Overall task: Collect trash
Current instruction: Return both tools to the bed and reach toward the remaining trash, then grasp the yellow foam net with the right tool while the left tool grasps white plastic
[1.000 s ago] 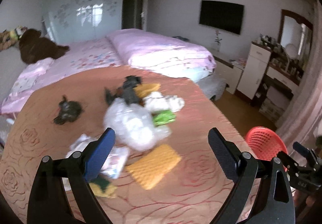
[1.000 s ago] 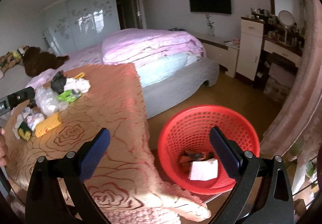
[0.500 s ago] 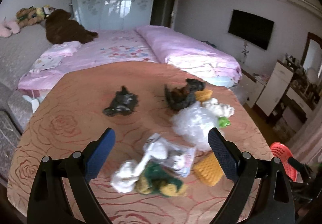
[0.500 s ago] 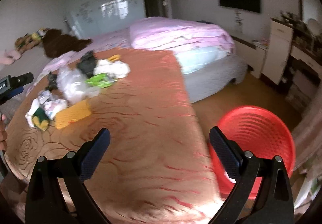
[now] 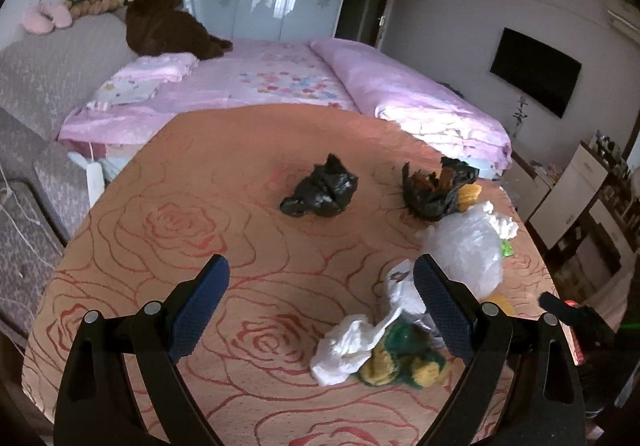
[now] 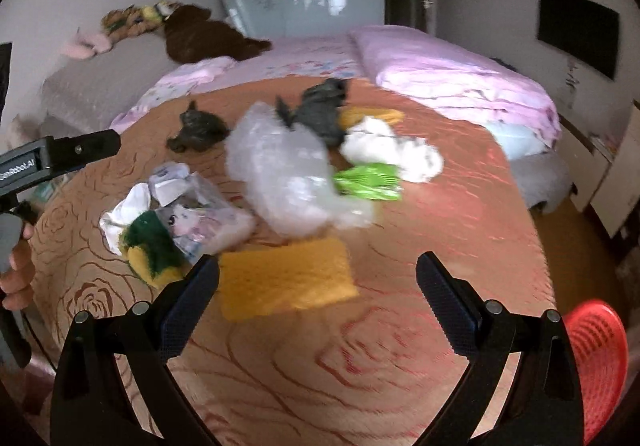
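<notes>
Yellow sponge (image 6: 286, 280) lies flat on the rose-patterned cover (image 6: 440, 230), just ahead of your right gripper (image 6: 318, 300), fingers spread apart. Your left gripper (image 5: 320, 304) also gapes, empty. Crumpled bags (image 6: 288, 169) crowd behind; red basket (image 6: 596, 362) sits right.

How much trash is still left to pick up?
Nearly all of it, going by what shows. Both the left gripper and right gripper are open and empty. Still on the table: two black bags, a clear bag, yellow sponge, green wrapper and white tissues. The red basket waits nearby; its inside is hidden.
</notes>
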A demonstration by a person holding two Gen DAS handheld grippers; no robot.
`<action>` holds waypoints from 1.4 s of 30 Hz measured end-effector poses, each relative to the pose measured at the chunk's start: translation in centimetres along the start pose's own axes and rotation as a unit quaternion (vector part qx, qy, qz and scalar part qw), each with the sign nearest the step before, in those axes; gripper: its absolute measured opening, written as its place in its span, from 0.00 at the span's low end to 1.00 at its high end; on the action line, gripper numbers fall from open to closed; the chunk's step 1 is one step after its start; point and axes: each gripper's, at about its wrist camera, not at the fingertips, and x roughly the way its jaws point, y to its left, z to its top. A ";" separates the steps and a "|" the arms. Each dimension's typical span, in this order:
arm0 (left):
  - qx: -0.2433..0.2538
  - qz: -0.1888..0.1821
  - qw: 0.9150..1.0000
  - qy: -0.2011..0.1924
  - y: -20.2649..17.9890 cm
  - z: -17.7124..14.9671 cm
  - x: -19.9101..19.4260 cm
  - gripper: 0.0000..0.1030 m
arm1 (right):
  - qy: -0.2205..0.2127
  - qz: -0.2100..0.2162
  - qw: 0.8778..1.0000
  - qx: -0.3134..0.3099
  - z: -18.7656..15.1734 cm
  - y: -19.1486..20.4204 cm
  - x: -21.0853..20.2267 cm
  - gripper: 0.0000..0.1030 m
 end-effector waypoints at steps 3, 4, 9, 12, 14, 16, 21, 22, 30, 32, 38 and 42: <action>0.002 -0.001 1.000 0.003 0.2 -0.3 0.2 0.87 | 0.011 -0.003 1.000 -0.008 0.3 0.6 1.2 0.91; 0.004 -0.002 1.000 0.003 0.3 -0.4 0.2 0.87 | 0.016 -0.006 1.000 -0.012 0.3 0.8 1.5 0.85; 0.011 -0.002 1.000 0.011 0.1 -0.7 0.5 0.87 | 0.039 0.011 0.999 0.012 -0.3 0.1 2.3 0.69; 0.008 -0.002 1.000 0.019 0.3 -0.7 0.8 0.87 | 0.035 0.006 0.999 0.014 -0.6 -0.1 1.9 0.64; 0.007 -0.006 1.000 0.026 0.4 -0.8 1.0 0.87 | 0.034 0.006 0.999 0.019 -0.9 -0.5 1.7 0.59; 0.006 -0.011 0.999 0.033 0.4 -0.9 1.1 0.87 | 0.035 0.009 0.999 0.029 -1.1 -1.0 1.5 0.55; 0.019 -0.019 0.999 0.045 -0.2 -1.6 1.6 0.83 | 0.034 0.008 0.999 0.041 -1.5 -1.8 0.9 0.45; 0.023 -0.020 0.998 0.049 -0.5 -1.8 1.7 0.77 | 0.034 0.008 0.998 0.043 -1.6 -2.0 0.9 0.44; 0.022 -0.036 0.996 0.081 -0.5 -2.8 3.1 0.34 | 0.033 0.007 0.998 0.055 -2.0 -2.5 0.5 0.41; 0.025 -0.041 0.996 0.081 -0.6 -2.8 3.1 0.24 | 0.033 0.007 0.998 0.057 -2.1 -2.6 0.4 0.40; 0.031 -0.045 0.996 0.071 -0.8 -2.6 2.6 0.15 | 0.030 0.007 0.997 0.074 -2.3 -3.0 -0.3 0.37; 0.018 -0.046 0.997 0.056 -0.1 -1.8 1.7 0.15 | 0.025 0.005 0.996 0.087 -2.3 -3.8 -0.8 0.36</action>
